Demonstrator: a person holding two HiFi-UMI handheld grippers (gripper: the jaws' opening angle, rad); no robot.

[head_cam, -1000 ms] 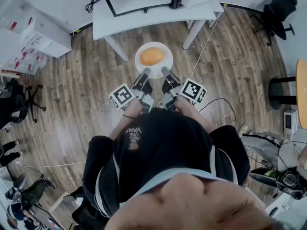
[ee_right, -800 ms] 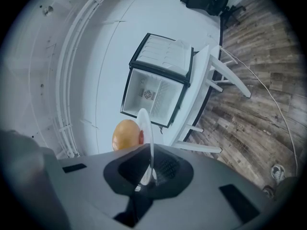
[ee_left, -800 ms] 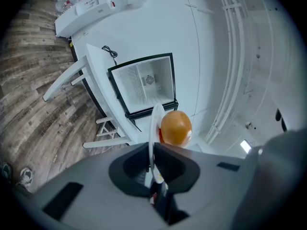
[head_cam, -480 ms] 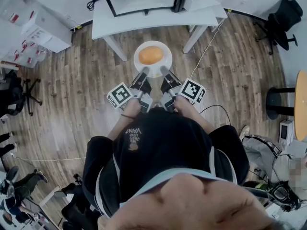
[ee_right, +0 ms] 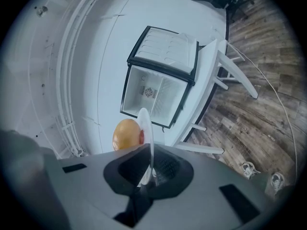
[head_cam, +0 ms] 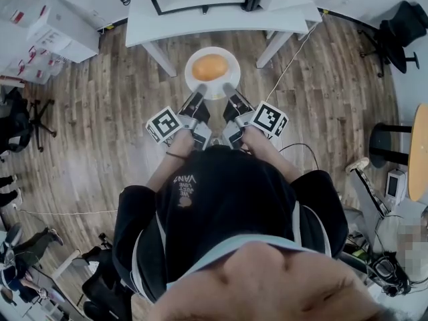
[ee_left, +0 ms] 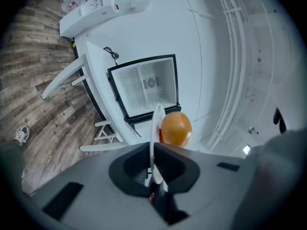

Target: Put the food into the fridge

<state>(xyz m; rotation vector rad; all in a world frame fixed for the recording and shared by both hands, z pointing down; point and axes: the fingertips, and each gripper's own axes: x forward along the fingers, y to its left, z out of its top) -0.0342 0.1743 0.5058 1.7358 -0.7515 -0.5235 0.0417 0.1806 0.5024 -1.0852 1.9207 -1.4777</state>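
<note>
In the head view a white plate (head_cam: 212, 84) carries a round orange bun (head_cam: 210, 67). It is held level over the wood floor, just short of a white table (head_cam: 221, 20). My left gripper (head_cam: 200, 89) is shut on the plate's near-left rim and my right gripper (head_cam: 228, 88) is shut on its near-right rim. In the left gripper view the plate (ee_left: 155, 123) shows edge-on between the jaws with the bun (ee_left: 176, 128) beside it. The small fridge (ee_left: 146, 87) stands open on the table ahead. The right gripper view shows the plate (ee_right: 146, 128), the bun (ee_right: 125, 134) and the open fridge (ee_right: 153, 94).
The fridge door (ee_right: 169, 47) is swung wide open. A black office chair (head_cam: 403, 24) stands at the far right and white boxes (head_cam: 57, 29) at the far left. A cable (head_cam: 289, 53) trails across the floor by the table leg (head_cam: 275, 44).
Both grippers and the plate with the bun have moved forward, closer to the table and the open fridge. The grips look unchanged.
</note>
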